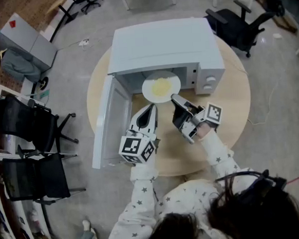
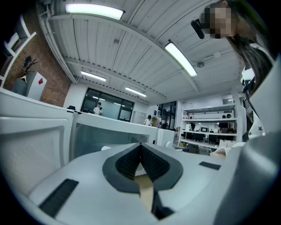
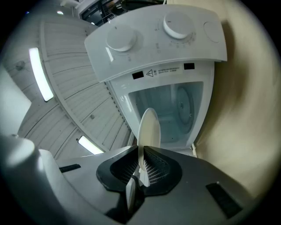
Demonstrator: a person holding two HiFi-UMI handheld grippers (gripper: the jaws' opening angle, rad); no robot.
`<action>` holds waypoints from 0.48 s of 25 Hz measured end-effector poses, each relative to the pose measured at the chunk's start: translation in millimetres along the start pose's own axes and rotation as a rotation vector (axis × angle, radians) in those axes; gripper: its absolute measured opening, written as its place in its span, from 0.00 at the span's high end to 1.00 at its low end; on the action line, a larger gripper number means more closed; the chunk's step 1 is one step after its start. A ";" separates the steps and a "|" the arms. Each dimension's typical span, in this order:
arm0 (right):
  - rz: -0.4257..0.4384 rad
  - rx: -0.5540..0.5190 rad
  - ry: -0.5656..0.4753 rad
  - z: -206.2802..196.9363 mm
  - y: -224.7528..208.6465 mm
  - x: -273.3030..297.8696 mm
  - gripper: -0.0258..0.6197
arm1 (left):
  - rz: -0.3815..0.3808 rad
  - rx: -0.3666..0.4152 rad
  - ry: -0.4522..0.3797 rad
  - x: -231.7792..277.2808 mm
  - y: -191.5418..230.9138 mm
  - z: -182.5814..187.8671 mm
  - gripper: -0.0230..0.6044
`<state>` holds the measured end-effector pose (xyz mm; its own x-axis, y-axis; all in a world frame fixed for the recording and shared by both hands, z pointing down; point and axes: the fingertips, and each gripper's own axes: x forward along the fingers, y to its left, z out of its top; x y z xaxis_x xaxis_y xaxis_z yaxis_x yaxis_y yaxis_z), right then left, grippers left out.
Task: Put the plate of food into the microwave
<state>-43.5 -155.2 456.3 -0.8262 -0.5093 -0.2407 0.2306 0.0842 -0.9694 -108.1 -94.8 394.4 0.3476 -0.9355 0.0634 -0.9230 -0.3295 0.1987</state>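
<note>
A white plate (image 1: 161, 87) with yellow food sits at the mouth of the open white microwave (image 1: 164, 43), partly inside the cavity. My right gripper (image 1: 174, 98) is shut on the plate's near rim. In the right gripper view the plate (image 3: 148, 127) stands edge-on between the pads, in front of the empty cavity (image 3: 175, 110). My left gripper (image 1: 151, 108) hovers just left of the plate, beside the open door (image 1: 104, 120). Its jaws are shut with nothing between them. In the left gripper view the left gripper (image 2: 140, 147) points past the door's window (image 2: 105, 136).
The microwave stands on a round wooden table (image 1: 235, 99), with its control knobs (image 1: 208, 81) to the right of the opening. The door swings out to the left, over the table's edge. Black office chairs (image 1: 29, 126) stand on the floor around.
</note>
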 end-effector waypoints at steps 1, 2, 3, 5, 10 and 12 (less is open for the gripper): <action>-0.005 -0.004 -0.001 5.0 -5.9 3.3 0.91 | -0.003 0.001 0.004 5.2 2.9 -2.8 0.97; -0.009 -0.008 -0.001 10.2 -11.6 7.1 0.91 | -0.007 0.002 0.008 10.6 6.2 -5.4 0.97; -0.014 -0.012 -0.003 15.6 -16.9 12.2 0.90 | -0.010 0.004 0.013 16.2 10.5 -7.4 0.97; -0.024 -0.016 -0.007 26.2 -25.8 25.7 0.91 | -0.014 0.012 0.023 27.8 21.2 -10.9 0.97; -0.050 -0.005 -0.043 46.7 -51.1 53.1 0.90 | -0.038 0.046 0.063 55.7 47.5 -25.2 0.97; -0.063 -0.007 -0.062 53.8 -62.2 59.2 0.91 | -0.033 0.030 0.059 63.9 59.0 -30.2 0.97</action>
<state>-79.1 -236.6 504.9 -0.8056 -0.5658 -0.1760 0.1752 0.0562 -0.9829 -135.3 -170.2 439.7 0.3860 -0.9153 0.1147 -0.9152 -0.3644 0.1721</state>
